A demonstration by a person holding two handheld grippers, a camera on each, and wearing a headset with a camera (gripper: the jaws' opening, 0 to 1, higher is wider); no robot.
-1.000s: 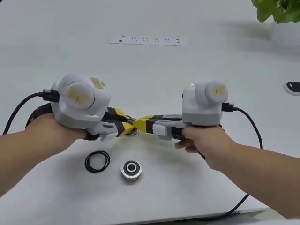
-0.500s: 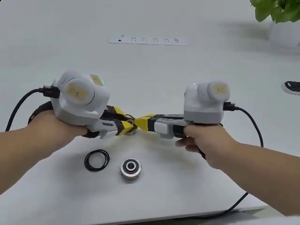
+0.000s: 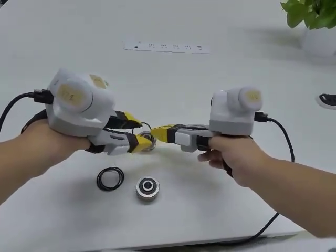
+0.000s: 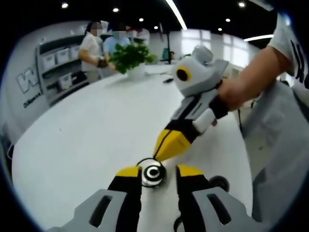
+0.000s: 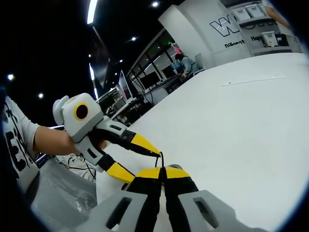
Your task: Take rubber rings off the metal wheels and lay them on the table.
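Note:
My left gripper is shut on a small metal wheel, held above the table; in the left gripper view the wheel sits between the yellow jaws. My right gripper meets it from the right, jaws shut on a thin black rubber ring that stretches in a loop off the wheel. On the table below lie loose black rubber rings and a second metal wheel lying flat.
A white power strip lies at the far side of the white table. A potted plant stands at the back right, with a dark object near the right edge. People stand behind the table.
My left gripper has rolled and drawn slightly left with the wheel. The gripper tips have parted a little and the ring now stretches between them.

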